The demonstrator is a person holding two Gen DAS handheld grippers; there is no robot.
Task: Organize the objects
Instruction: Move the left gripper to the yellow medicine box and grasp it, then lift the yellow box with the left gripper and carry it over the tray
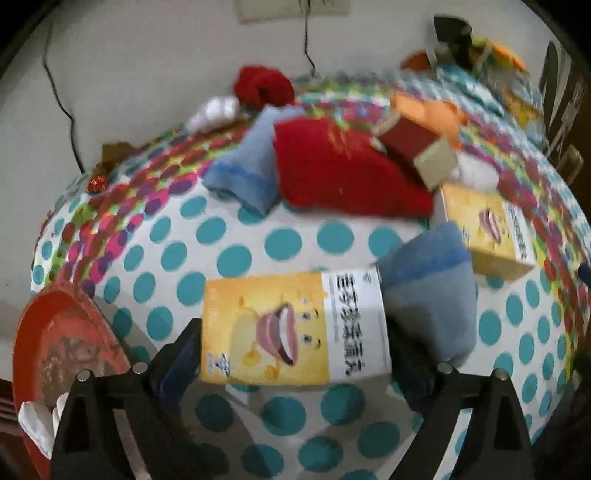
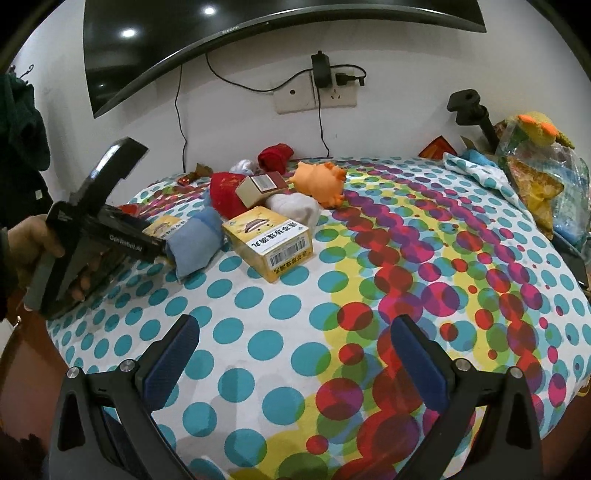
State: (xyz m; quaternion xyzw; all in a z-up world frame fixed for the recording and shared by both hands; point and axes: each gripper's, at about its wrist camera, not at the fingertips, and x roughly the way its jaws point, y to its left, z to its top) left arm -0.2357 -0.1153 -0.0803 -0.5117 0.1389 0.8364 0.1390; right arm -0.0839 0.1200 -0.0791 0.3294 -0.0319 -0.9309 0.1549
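— Where is the left gripper (image 1: 295, 354)?

— Its fingers (image 1: 184, 354) are clamped on a yellow box (image 1: 291, 328), just above the dotted surface (image 1: 284, 240). A blue sock (image 1: 428, 291) touches the box.

— And the right gripper (image 2: 295, 354)?

— Its fingers (image 2: 173, 354) stand apart, holding nothing. A second yellow box (image 2: 269, 243) lies on the surface, near a red sock (image 2: 225, 192) and an orange toy (image 2: 321, 182).

Even indoor light with soft shadows, ceiling lamps glaring in the dark screen (image 2: 258, 33), strong fisheye bending and black corners, and motion blur smearing the left wrist view while the right stays sharp.
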